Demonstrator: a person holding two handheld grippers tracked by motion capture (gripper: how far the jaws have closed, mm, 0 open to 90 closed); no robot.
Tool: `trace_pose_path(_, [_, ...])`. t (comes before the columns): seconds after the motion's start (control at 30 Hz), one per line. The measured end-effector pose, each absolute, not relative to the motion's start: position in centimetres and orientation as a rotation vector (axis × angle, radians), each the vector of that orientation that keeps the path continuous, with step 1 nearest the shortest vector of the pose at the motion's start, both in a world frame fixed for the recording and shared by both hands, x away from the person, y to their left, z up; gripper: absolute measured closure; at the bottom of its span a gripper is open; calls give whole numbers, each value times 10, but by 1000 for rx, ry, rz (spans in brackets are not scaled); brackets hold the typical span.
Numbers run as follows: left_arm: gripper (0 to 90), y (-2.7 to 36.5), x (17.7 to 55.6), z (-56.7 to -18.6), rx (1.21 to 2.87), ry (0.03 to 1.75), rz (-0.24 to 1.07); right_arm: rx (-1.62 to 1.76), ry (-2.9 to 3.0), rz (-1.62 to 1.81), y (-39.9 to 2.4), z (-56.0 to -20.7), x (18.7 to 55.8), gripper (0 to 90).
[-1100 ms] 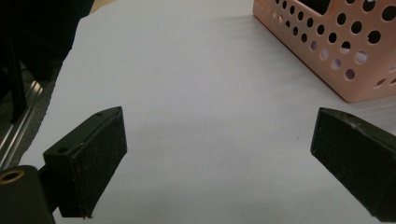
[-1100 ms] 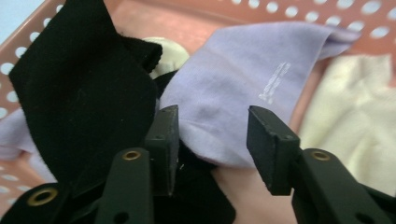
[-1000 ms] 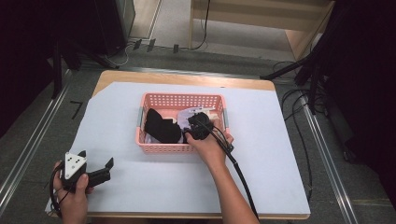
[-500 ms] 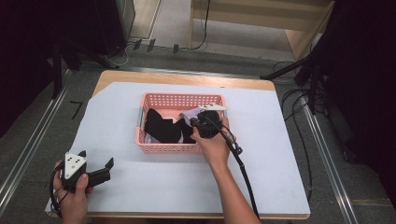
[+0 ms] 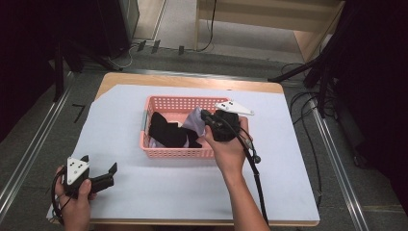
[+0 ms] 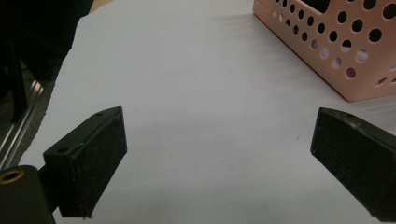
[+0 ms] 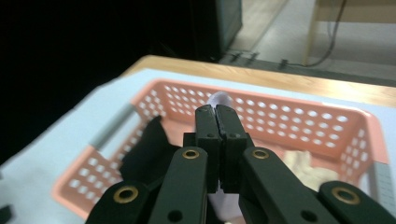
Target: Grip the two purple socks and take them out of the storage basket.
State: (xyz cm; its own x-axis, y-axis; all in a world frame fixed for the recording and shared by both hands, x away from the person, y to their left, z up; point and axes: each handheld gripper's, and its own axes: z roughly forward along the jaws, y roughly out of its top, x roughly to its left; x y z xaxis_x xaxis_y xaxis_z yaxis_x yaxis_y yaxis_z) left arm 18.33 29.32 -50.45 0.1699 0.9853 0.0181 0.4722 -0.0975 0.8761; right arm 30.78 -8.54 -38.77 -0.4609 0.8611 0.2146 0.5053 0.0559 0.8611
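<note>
White-covered table (image 5: 159, 192) carries a pink basket (image 5: 178, 152) holding dark and pale cloths. Right gripper (image 7: 217, 116) is clamped on a lavender cloth (image 5: 196, 120), lifting it out; the rest remain. Left gripper (image 6: 219, 154) idles, jaws apart.

Even overhead light on the white table cover (image 5: 192, 192); frame edges dark. Right gripper view soft, background blurred.

Gripper (image 6: 219, 154) gapes above white sheet (image 6: 196, 79), beside pink basket (image 6: 336, 51).
</note>
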Motion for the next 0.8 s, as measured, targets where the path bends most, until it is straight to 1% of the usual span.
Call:
trace_pose_path(0.07, [44, 293, 183, -504, 1687, 1409, 846, 1405, 2009, 1280, -83, -399, 317, 888])
trace_pose_path(0.1, [44, 293, 183, -504, 1687, 1409, 846, 1405, 2009, 1280, -83, -399, 317, 888])
trace_pose_path(0.13, [44, 294, 183, -504, 1682, 1407, 846, 1426, 2046, 1191, -81, -415, 328, 878])
trace_pose_path(0.2, [44, 294, 183, -504, 1683, 1406, 844, 1449, 2079, 1123, -77, -430, 337, 846])
trace_pose_path(0.33, [44, 294, 184, -505, 1681, 1408, 845, 1435, 2147, 1064, -66, -451, 348, 660])
trace_pose_path(0.37, [44, 294, 184, -505, 1681, 1408, 845, 1435, 2147, 1064, -66, -451, 348, 660])
trace_pose_path(0.4, [44, 294, 184, -505, 1679, 1406, 843, 1394, 2139, 1056, -61, -453, 348, 558])
trace_pose_path(0.43, [44, 294, 184, -505, 1680, 1405, 839, 1394, 2131, 1059, -60, -453, 348, 531])
trace_pose_path(0.47, [44, 294, 184, -505, 1680, 1405, 839, 1394, 2131, 1059, -60, -453, 348, 531])
trace_pose_path(0.5, [44, 294, 184, -505, 1679, 1405, 839, 1389, 2144, 1095, -59, -452, 347, 478])
trace_pose_path(0.53, [44, 294, 184, -505, 1681, 1404, 840, 1389, 2144, 1095, -59, -452, 347, 478])
trace_pose_path(0.6, [44, 294, 184, -505, 1680, 1405, 840, 1372, 2150, 1144, -59, -449, 344, 430])
trace_pose_path(0.8, [44, 294, 184, -505, 1684, 1405, 844, 1368, 2156, 1253, -56, -443, 337, 402])
